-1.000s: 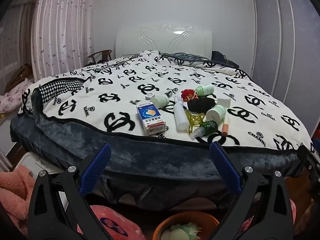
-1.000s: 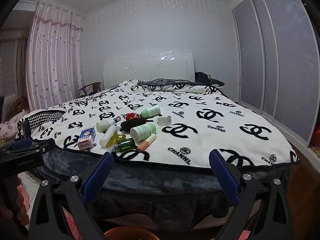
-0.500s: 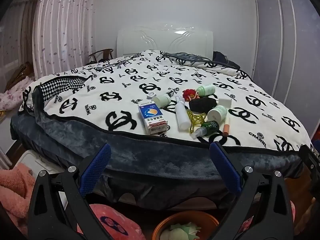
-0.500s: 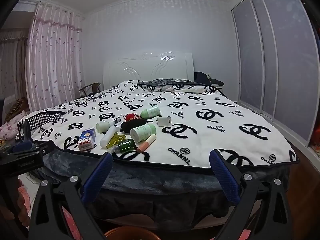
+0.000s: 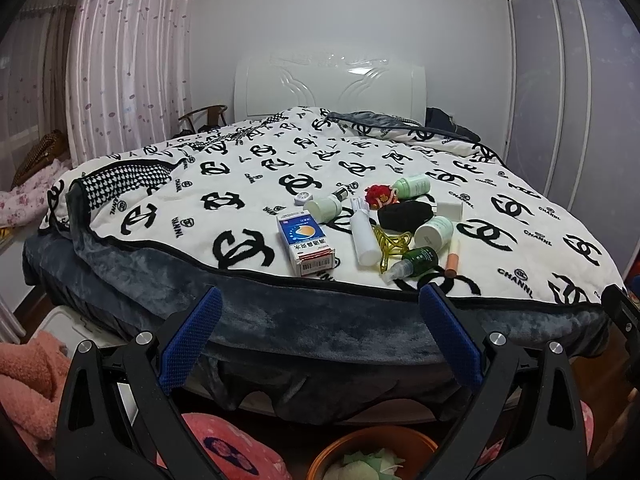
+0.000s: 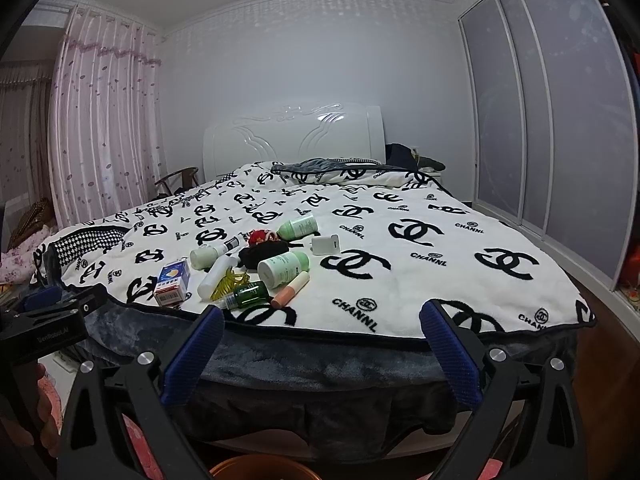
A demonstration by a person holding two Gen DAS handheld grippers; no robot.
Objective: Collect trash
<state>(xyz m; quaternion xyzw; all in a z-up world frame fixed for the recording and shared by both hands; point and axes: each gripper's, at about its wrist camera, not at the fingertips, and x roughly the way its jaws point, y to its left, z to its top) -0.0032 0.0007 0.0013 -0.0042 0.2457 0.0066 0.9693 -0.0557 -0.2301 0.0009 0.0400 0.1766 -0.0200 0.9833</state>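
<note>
Both my left hand-held gripper (image 5: 316, 312) and right hand-held gripper (image 6: 320, 328) gape wide, empty. The trash clutter (image 5: 372, 228) lies near the bed (image 5: 280, 320) edge; the carton (image 5: 306, 244) looks light and crushable, so I'd pinch its long sides.

The basket (image 5: 372, 454) on the floor is cut off by the bottom edge of the left wrist view, only its far rim showing; in the right wrist view just a sliver of rim (image 6: 260, 470) peeks in. Whatever pale stuff lies inside is too cropped to name. The box (image 5: 306, 244) carries print too small to read. The black lump (image 5: 406, 214) hides part of the red thing (image 5: 380, 194) behind it, and I can't tell what either is. The left gripper (image 6: 48, 312) shows only partly at the right view's left edge.
</note>
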